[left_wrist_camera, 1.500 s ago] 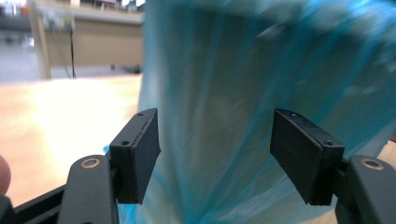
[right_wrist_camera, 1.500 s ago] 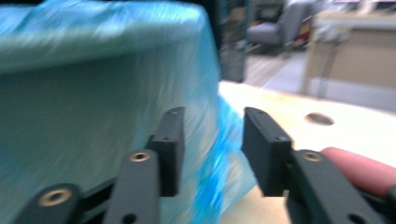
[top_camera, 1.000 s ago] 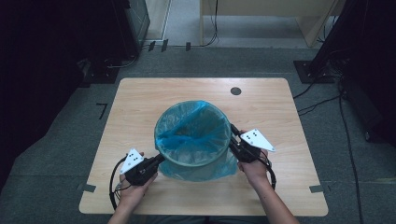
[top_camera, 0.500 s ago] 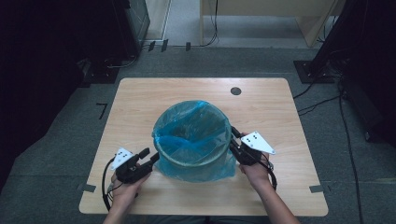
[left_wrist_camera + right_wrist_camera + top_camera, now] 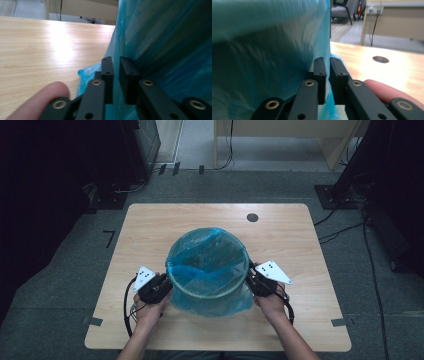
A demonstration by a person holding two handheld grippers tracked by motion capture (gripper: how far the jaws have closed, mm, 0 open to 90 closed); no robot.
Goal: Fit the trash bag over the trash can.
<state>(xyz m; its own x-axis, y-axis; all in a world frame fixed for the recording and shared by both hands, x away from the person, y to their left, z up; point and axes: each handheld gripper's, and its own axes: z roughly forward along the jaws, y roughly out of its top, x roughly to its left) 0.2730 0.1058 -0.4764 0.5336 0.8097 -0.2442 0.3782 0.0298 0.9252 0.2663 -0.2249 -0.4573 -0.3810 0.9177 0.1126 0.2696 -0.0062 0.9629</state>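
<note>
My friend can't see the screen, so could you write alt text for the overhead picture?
A person's two hands hold a black claw against each side of a bin lined with a blue plastic bag, the left claw and right claw pinching the bag's film, on a wooden table.

Translucent blue bin bag (image 5: 207, 270), pale wood-grain table (image 5: 150, 227) with one dark round hole (image 5: 252, 217), black grippers (image 5: 159, 289) with brass-coloured rivets (image 5: 96, 82), white dotted plates (image 5: 272, 271), grey speckled floor (image 5: 75, 265)

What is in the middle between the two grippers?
The bin lined with a blue bag sits between the left gripper and the right gripper, seen in the high view.
</note>
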